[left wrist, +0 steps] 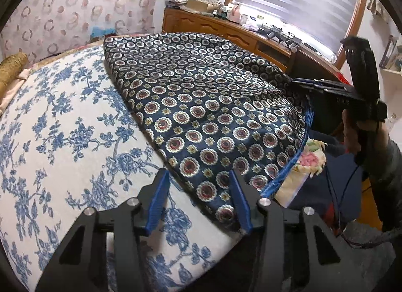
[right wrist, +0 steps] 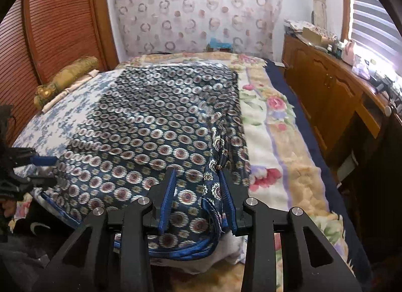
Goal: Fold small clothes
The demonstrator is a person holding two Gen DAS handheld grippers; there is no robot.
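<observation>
- Left gripper (left wrist: 198,199), nearest the lens, hovers with jaws spread wide over the near corner of the dark patterned cloth (left wrist: 201,106).
- Right gripper (right wrist: 197,201) has its jaws parted around a raised fold of that cloth's edge; actual pinching cannot be told.
- Cloth lies spread on the bed (left wrist: 62,128), partly over a floral blanket (right wrist: 276,146).

The left wrist view sits low and close over the near left corner of the navy medallion-patterned cloth (left wrist: 201,106), facing the window side. The right wrist view looks from the near edge toward the far wall; both share that cloth (right wrist: 155,126).
</observation>
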